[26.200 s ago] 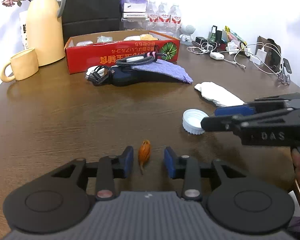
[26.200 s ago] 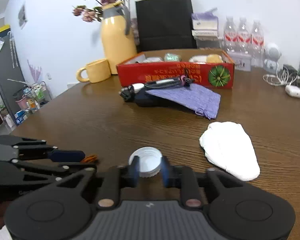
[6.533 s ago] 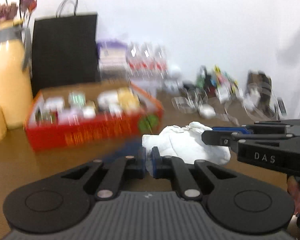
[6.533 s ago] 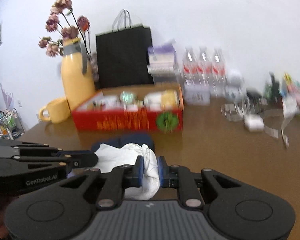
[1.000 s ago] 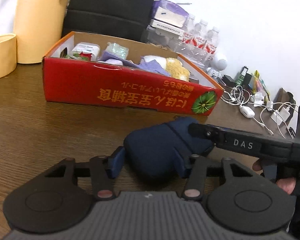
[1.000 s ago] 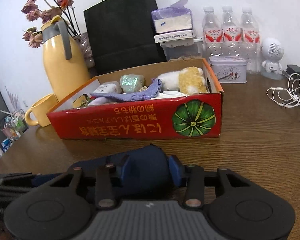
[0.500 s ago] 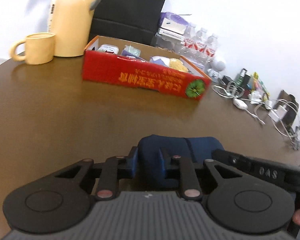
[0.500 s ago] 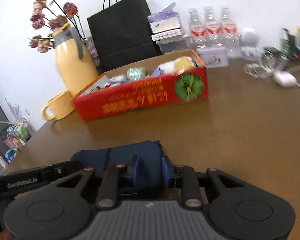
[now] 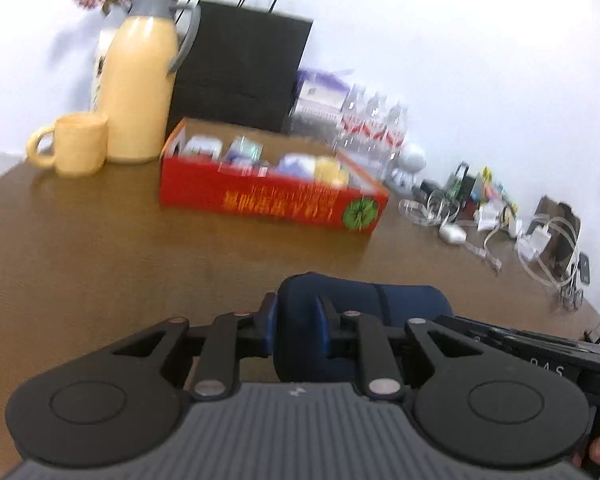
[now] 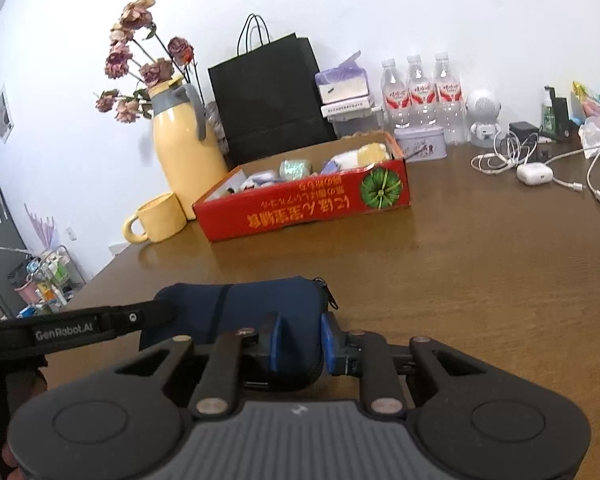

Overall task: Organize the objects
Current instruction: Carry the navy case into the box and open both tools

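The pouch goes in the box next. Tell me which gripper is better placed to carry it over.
Neither alone: the left gripper and right gripper each clamp one end of the navy pouch. The red box stands ahead of both, so carry it together.

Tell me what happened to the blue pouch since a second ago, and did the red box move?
Both jaws were wide around the blue pouch then. Now the left hand-held gripper and right hand-held gripper are clamped on its two ends, and it looks drawn back from the red box. The box, yellow jug and mug stayed put.
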A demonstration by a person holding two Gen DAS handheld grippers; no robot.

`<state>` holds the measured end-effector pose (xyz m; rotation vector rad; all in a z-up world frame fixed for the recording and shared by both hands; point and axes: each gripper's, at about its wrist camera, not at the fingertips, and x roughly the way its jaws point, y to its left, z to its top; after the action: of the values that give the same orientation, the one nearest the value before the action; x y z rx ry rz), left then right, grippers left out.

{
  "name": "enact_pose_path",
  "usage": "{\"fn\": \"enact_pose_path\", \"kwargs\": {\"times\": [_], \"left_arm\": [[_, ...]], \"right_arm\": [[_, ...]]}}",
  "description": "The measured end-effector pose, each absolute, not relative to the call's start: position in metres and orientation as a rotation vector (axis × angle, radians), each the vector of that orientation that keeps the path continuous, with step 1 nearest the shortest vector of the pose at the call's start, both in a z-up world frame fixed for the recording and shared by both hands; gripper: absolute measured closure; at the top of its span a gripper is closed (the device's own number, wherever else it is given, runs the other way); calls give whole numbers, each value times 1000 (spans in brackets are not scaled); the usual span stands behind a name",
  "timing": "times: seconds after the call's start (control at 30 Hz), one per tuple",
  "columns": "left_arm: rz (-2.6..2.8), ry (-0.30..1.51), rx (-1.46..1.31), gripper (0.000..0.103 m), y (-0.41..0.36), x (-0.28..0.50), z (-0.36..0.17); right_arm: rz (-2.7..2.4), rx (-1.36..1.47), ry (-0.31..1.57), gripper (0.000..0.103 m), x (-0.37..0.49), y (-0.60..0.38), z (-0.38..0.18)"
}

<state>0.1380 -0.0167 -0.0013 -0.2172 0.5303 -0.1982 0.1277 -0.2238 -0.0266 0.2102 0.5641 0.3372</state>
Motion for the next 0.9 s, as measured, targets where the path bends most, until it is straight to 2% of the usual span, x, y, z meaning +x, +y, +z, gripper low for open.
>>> {"fn": "enact_pose_path", "kwargs": {"times": [0.17,0.37,0.47,0.6,0.7,0.83,0.87,0.9], "left_arm": [[-243,428,-203,83,-2,216,51],[-230,516,-193,83,18,368,84],[-200,643,-139,82,19,443,59],[-133,848,69,82,-2,507,-16],[-114,740,217,83,-20,495,-25],[-104,765,91,82,-9,504,-21],[-102,763,43,77,-1,500,-20],[-99,766,21,68,3,497,-19]], "right_arm": [[382,136,450,83,194,-222,23],[343,16,391,83,330,-182,71],[301,-26,472,83,404,-162,59],[293,-70,733,83,491,-143,-4],[261,-146,689,82,497,-131,-33],[253,-166,687,81,504,-127,-34],[257,-156,684,81,506,-129,-35],[269,-141,680,81,504,-136,-34]]}}
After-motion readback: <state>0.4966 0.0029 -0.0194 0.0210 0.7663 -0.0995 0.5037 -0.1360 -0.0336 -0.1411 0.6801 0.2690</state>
